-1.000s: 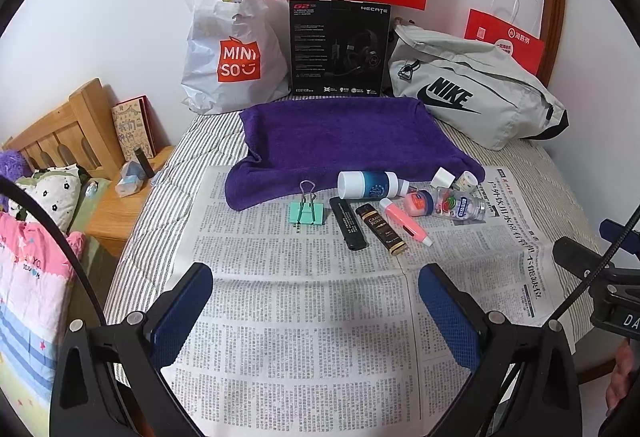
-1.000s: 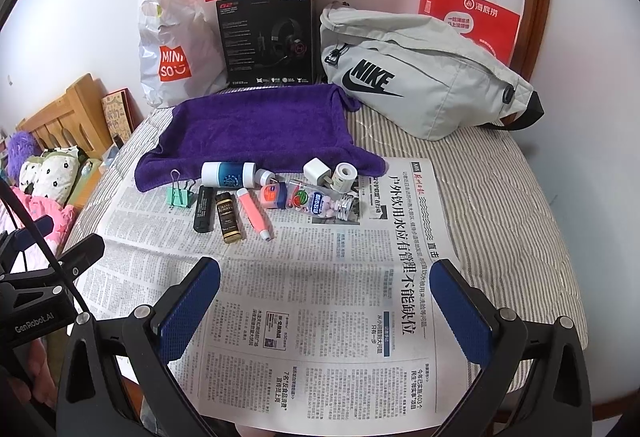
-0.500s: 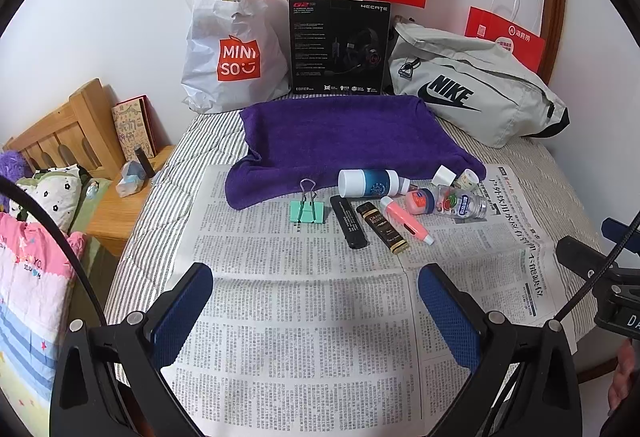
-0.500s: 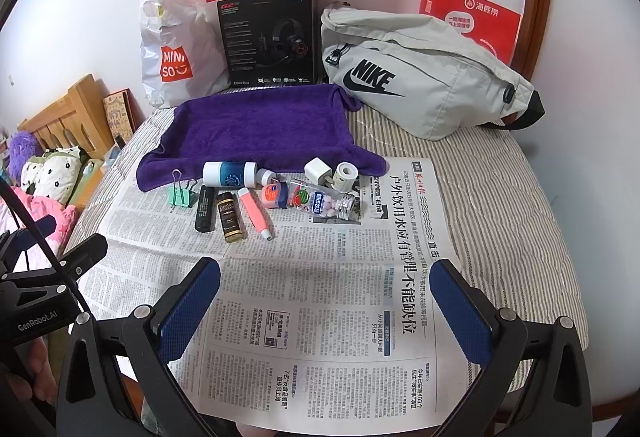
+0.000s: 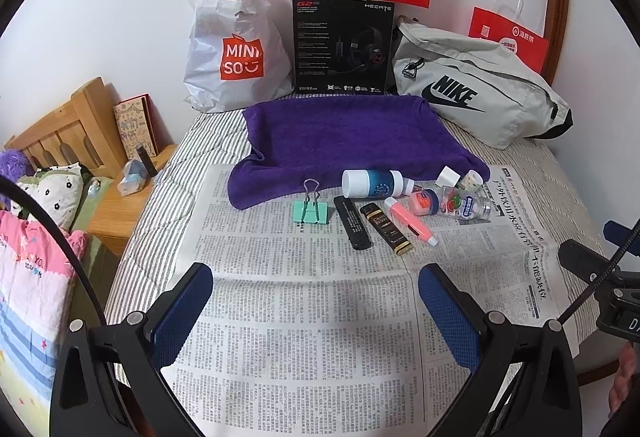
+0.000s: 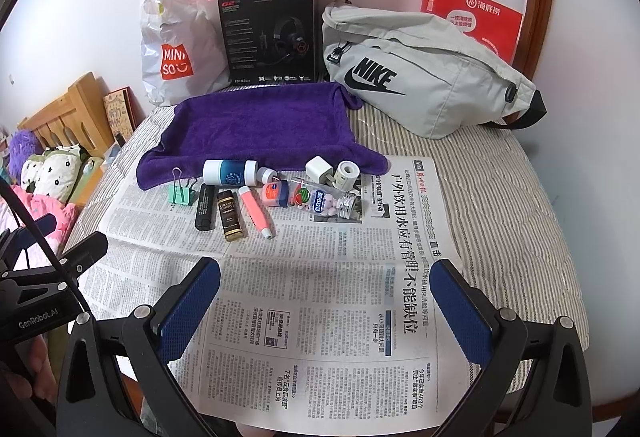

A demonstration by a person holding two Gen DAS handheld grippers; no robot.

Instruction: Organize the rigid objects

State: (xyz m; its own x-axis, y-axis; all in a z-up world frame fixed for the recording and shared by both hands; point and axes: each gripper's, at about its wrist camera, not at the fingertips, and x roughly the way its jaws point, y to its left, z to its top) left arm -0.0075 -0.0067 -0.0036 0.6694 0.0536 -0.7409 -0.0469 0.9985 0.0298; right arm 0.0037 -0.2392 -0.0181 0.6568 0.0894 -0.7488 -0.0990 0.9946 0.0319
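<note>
A row of small objects lies on the newspaper [image 5: 304, 317] in front of a purple towel [image 5: 344, 141]: a green binder clip [image 5: 310, 211], a white-and-blue bottle [image 5: 374, 183], a black stick [image 5: 353, 222], a dark gold-labelled tube [image 5: 387, 229], a pink tube [image 5: 410, 220], a small pink jar [image 5: 425, 202], a clear candy bottle [image 5: 466, 203], a white charger plug [image 6: 320, 169] and a tape roll [image 6: 346, 175]. My left gripper [image 5: 316, 301] is open and empty, well short of the row. My right gripper [image 6: 328, 301] is open and empty too.
Behind the towel stand a white Miniso bag [image 5: 236, 45], a black headset box [image 5: 342, 45], a grey Nike bag [image 5: 476, 93] and red paper bags [image 5: 510, 37]. A wooden bedside shelf [image 5: 120, 197] and bedding lie left. The round striped table's edge [image 6: 560, 277] curves at right.
Both grippers have barely shifted; the views are nearly the same. Nothing on the table has moved.
</note>
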